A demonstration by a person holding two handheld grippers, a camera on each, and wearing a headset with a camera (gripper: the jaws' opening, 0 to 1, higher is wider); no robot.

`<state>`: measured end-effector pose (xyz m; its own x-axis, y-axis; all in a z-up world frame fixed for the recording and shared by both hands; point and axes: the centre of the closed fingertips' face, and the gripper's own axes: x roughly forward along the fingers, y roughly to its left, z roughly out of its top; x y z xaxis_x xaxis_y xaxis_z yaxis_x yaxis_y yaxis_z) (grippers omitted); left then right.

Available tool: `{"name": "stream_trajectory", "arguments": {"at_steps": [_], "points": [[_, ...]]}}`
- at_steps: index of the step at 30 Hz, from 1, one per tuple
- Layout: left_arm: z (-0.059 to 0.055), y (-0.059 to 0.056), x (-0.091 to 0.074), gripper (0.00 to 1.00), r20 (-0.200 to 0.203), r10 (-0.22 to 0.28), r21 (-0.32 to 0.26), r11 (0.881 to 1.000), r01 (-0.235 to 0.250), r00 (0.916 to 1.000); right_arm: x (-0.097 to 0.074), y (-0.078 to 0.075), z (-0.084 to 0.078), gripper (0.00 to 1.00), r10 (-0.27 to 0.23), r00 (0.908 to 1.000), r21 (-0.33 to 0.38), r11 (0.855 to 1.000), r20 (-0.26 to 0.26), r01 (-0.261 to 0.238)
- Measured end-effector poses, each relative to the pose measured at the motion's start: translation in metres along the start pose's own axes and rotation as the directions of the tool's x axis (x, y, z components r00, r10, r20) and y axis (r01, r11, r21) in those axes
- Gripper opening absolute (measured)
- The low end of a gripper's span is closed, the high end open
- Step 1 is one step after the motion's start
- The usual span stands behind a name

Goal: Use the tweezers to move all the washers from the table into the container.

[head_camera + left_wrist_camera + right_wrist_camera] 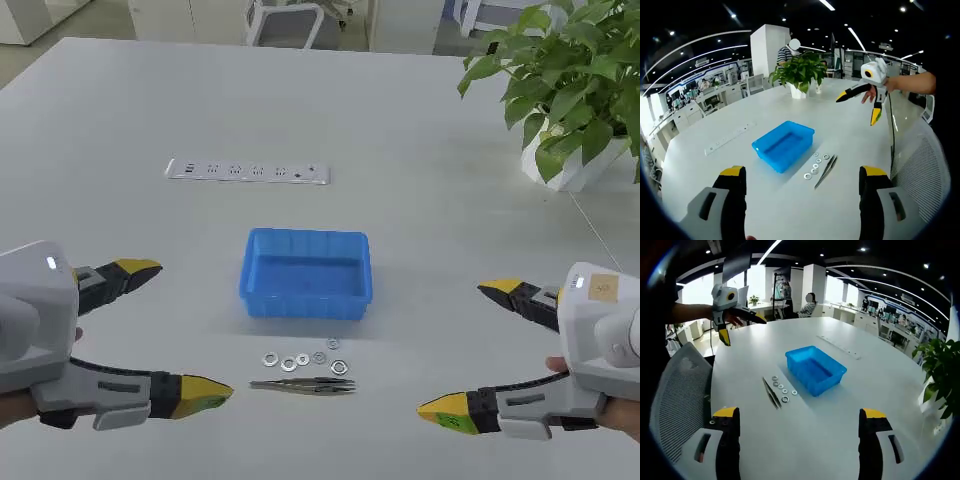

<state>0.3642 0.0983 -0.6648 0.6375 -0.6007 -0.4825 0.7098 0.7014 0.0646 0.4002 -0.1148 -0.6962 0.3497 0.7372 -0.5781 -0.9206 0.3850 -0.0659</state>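
While both tools hang above a pale grey table (450,200), the head view looks down on the work; the left gripper (175,330) sits at 8 o'clock, its yellow-tipped jaws spread wide and holding nothing; the right gripper (468,350) sits at 4 o'clock, jaws likewise parted and empty; the blue container (306,272) stands at the centre, open side up; just at its 6 o'clock side a small cluster of washers (303,358) lies on the table; the tweezers (302,385) lie flat just beyond them, closer to the person, between the two grippers and touched by neither; a white power strip (246,172) lies at 12 o'clock from the container, well apart; a potted plant (575,90) stands at 2 o'clock.

Left gripper view: the two jaws rise from the bottom, far apart; the container (784,144) is at the centre, the washers (816,165) and tweezers (826,171) at its 4 o'clock side; the right gripper (857,110) hangs in the air at 2 o'clock, open.

Right gripper view: the jaws stand wide apart; the container (816,369) is at the centre, the washers (782,387) and tweezers (771,392) at its 8 o'clock side; the left gripper (744,331) hovers at 10 o'clock, open; a mesh chair (680,390) shows at 9 o'clock.
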Motion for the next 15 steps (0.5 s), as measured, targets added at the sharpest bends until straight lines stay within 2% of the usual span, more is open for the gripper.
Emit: {"name": "stream_trajectory", "arguments": {"at_steps": [15], "points": [[0.0007, -0.0004, 0.0008, 0.99, 0.003, -0.001, 0.004, 1.0, 0.001, 1.0, -0.0005, -0.0009, -0.0002, 1.0, -0.001, 1.0, 0.003, 1.0, 0.004, 0.001]]}}
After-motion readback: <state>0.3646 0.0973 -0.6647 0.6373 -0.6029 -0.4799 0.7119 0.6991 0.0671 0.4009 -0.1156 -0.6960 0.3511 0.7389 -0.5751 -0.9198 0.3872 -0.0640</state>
